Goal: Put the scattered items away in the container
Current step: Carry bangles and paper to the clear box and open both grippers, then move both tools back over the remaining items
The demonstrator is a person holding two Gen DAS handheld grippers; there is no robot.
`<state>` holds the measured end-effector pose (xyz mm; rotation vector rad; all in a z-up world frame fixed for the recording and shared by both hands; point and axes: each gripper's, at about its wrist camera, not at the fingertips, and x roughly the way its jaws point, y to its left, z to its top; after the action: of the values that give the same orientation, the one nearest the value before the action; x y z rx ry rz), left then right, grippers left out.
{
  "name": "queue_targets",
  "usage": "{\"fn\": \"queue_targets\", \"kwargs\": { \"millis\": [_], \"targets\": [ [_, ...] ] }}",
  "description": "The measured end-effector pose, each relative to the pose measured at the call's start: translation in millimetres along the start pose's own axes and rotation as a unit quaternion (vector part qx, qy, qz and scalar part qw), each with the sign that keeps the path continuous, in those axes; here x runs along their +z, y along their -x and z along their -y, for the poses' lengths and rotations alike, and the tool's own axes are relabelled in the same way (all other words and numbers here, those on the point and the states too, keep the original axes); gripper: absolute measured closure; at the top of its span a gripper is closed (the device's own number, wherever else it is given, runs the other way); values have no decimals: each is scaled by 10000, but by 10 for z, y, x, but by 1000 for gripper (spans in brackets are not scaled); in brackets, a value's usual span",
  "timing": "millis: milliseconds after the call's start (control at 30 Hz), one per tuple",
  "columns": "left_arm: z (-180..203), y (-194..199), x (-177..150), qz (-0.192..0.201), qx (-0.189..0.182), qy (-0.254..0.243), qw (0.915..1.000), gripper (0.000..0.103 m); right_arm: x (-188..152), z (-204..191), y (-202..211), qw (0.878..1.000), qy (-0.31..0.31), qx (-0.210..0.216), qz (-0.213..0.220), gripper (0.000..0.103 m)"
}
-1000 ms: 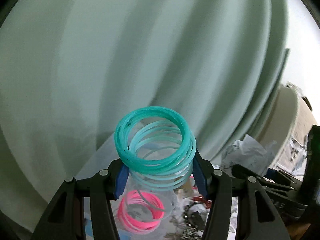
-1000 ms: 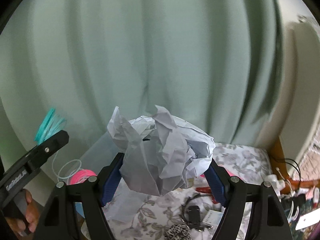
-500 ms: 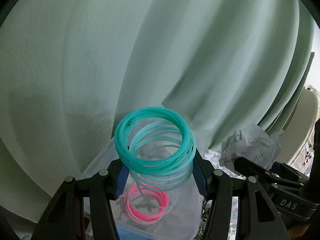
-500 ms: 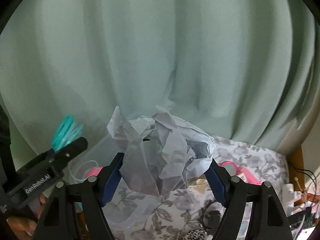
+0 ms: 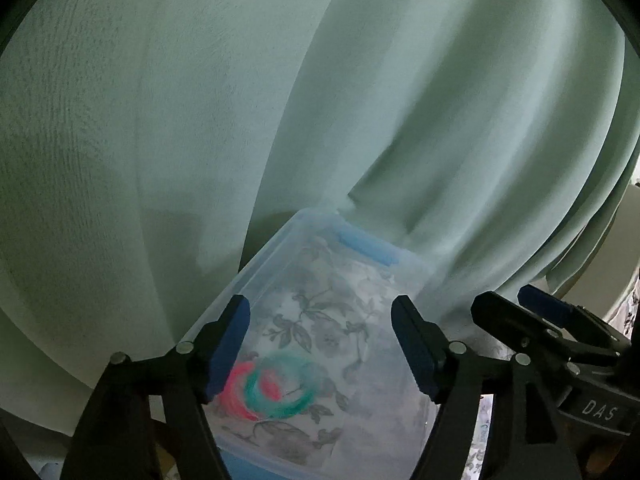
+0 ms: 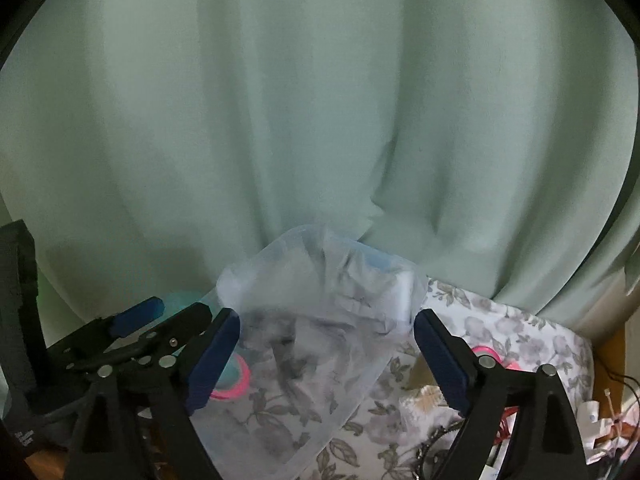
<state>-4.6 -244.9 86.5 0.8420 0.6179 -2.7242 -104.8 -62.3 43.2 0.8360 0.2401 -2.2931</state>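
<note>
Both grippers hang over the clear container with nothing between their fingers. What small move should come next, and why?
Probably lift both away from the container and turn toward the bedspread. The left gripper and right gripper are opening with nothing between the jaws; the teal rings lie blurred in the container, and the crumpled paper shows blurred over it. A pink ring and other clutter still lie outside.

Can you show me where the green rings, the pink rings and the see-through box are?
green rings (image 5: 294, 402), left wrist view, lower right of the blurred loop.
pink rings (image 5: 236, 394), left wrist view, left edge of the coil.
see-through box (image 5: 264, 256), left wrist view, left rim.
</note>
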Motion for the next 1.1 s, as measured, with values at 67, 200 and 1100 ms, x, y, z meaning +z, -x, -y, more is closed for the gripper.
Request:
{"fn": "queue_targets", "kwargs": {
  "millis": [67, 200, 1100],
  "targets": [
    [12, 9, -71, -4, -13, -10, 10000, 27, -1, -11, 4, 10000, -31, -13, -8, 12],
    [-30, 92, -310, -37, -62, -38, 10000, 27, 135, -258, 320, 9999, -88, -83, 15, 12],
    [967, 411, -573, 199, -382, -958, 9945, 27, -260, 413, 1241, 9923, -1013, -572, 434, 12]
  ]
}}
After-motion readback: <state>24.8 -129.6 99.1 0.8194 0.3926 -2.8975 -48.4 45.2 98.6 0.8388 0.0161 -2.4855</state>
